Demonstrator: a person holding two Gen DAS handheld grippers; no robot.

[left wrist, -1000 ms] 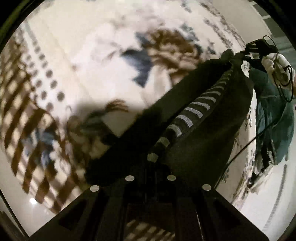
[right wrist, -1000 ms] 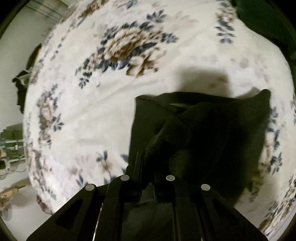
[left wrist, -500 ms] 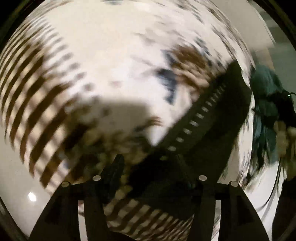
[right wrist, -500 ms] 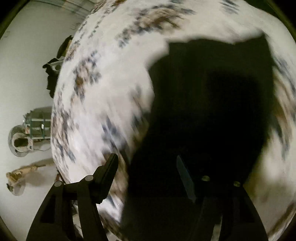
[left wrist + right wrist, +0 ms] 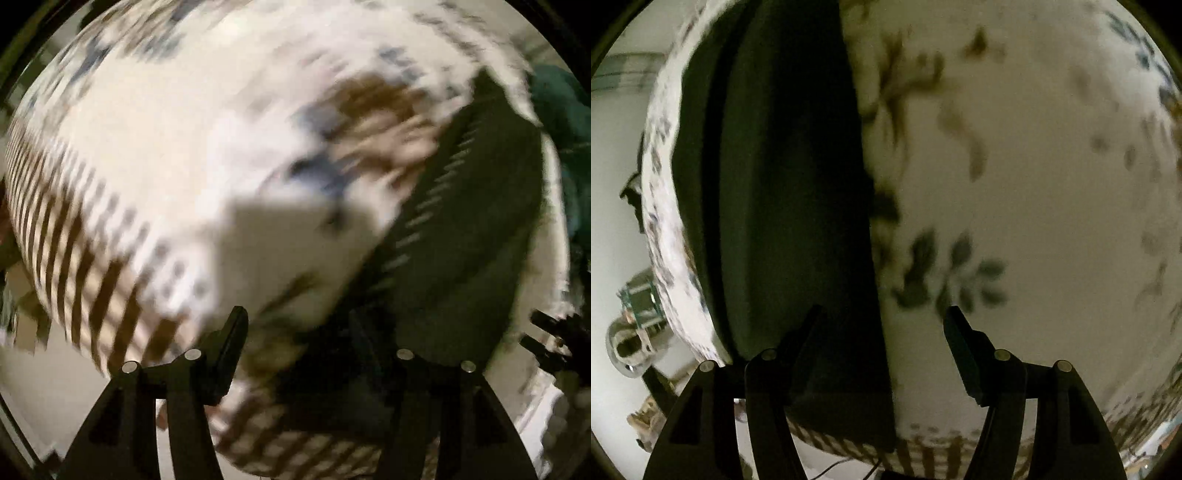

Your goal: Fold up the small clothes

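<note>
The dark garment (image 5: 790, 206) lies flat and folded on the floral cloth (image 5: 1034, 221), so this fold looks done, with both the left gripper (image 5: 295, 343) and right gripper (image 5: 882, 339) spread and holding nothing.
</note>
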